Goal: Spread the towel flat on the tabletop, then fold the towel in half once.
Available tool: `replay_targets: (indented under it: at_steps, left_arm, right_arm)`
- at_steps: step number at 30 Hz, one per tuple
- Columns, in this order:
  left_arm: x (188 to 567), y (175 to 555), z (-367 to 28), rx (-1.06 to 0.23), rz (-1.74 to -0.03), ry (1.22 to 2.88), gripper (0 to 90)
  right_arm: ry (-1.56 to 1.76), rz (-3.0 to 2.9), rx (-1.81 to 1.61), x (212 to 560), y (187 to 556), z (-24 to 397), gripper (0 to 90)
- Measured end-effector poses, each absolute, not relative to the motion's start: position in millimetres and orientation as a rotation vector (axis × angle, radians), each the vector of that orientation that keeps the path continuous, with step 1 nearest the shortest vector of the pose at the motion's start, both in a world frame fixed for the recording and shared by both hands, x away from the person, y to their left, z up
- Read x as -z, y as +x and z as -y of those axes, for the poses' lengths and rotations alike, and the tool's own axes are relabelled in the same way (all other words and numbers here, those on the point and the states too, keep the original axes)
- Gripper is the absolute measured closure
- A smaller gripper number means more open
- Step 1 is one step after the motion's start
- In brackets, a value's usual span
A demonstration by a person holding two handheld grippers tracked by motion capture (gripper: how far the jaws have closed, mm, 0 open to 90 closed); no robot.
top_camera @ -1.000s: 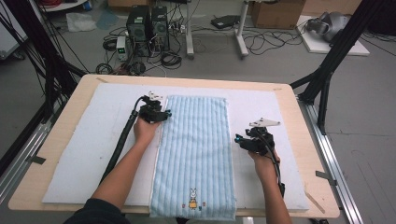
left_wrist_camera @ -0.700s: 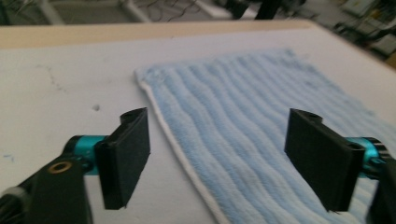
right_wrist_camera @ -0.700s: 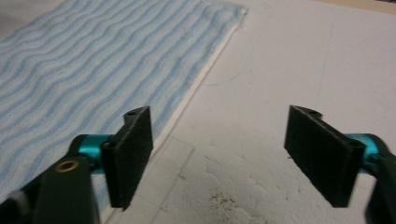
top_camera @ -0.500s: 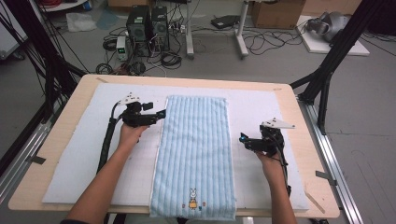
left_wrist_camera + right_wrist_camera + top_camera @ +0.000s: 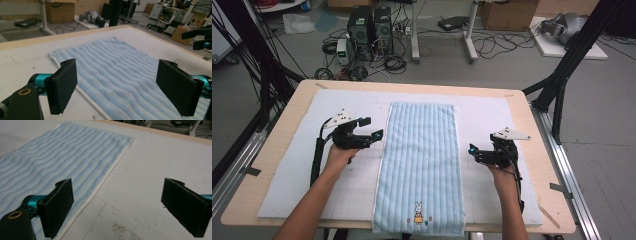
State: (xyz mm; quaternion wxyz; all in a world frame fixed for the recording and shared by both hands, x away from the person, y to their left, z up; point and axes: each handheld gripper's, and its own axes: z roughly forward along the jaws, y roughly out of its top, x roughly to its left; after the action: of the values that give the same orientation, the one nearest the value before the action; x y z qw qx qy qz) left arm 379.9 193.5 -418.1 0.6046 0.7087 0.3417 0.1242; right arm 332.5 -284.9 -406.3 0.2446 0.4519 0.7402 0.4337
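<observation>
Black claw (image 5: 368, 129), teal joints, black cable

L gripper (image 5: 371, 127) sits over the table's left half, twd the far edge, jaws just been opening, now wide apart w/ nothing between. L forearm (image 5: 319, 192) runs in from the near edge. R gripper (image 5: 473, 151) hangs near the right edge, jaws also just opened wide, nothing between. R forearm (image 5: 511, 207) comes up from the near edge.

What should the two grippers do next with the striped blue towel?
Probably reach for the far corners of the long light-blue striped towel to fold it. It lies flat on the white mat, and the left gripper and right gripper stand open, empty, beside it.
</observation>
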Motion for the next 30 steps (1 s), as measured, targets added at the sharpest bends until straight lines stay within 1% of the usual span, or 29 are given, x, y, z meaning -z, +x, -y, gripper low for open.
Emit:
replay_targets:
  at_steps: [1,8,18,30]
  left_arm:
    - [419,379,-194,-0.272,-0.804,1.649,17.8]
    - [427,370,-198,-0.28,-0.826,1.66,17.1]
    - [431,371,-206,-0.267,-0.868,1.602,17.2]
    - [438,368,-202,-0.298,-0.896,1.649,17.7]
  right_arm:
    - [1.223,-2.02,-1.189,406,332,284,10.1]
    - [1.241,-2.032,-1.185,408,328,283,10.2]
    - [1.261,-2.04,-1.186,409,328,283,10.1]
    - [1.292,-2.047,-1.166,412,333,275,10.1]
